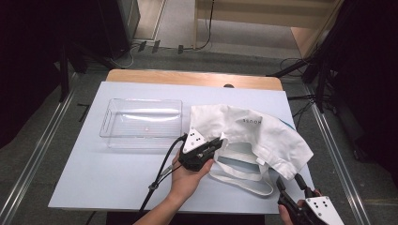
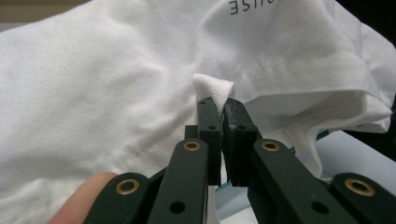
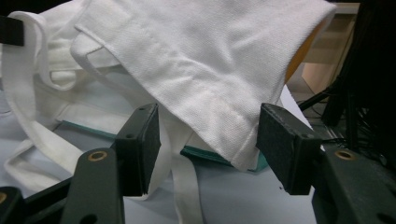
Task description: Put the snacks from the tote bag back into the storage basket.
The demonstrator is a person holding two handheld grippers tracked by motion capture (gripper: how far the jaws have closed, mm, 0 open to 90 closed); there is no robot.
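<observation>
The white bag [image 1: 248, 131] lies crumpled on the table [image 1: 94, 173], right of the clear tray [image 1: 141, 123], which holds nothing. The left gripper [image 1: 219, 143] is pinching a fold of the bag's rim; the right gripper [image 1: 288, 183] stands spread, with the near corner of the cloth between its jaws but not pressed (a green edge peeks from under the bag). The step looks like opening the bag; next, the right should close on that corner.
</observation>
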